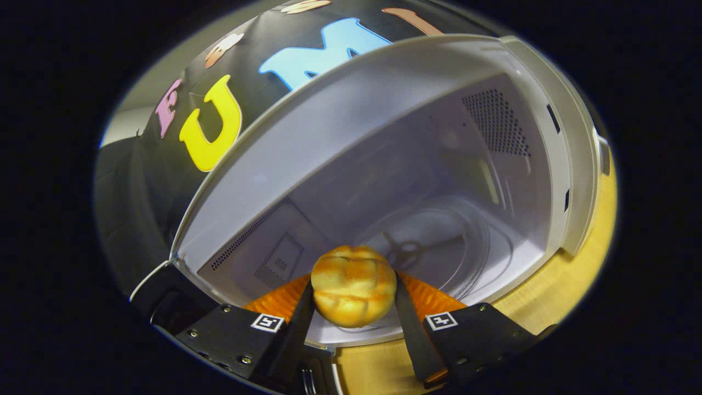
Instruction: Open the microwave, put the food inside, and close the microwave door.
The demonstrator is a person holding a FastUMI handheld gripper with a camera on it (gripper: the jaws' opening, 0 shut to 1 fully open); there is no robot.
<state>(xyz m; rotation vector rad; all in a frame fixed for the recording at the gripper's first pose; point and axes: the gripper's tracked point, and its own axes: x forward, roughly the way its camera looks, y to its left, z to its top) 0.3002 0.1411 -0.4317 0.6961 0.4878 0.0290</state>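
A black cloth wall [142, 181] backs the booth, and a pale wooden table [554, 296] carries the microwave [570, 153]. The microwave stands open, its white cavity facing the camera, with the glass turntable [466, 247] on its floor and vent holes in the side walls. The gripper [354, 296] is clamped on a golden bun [354, 293], both fingers pressing its sides. The bun hangs at the cavity's front edge, just short of the turntable.
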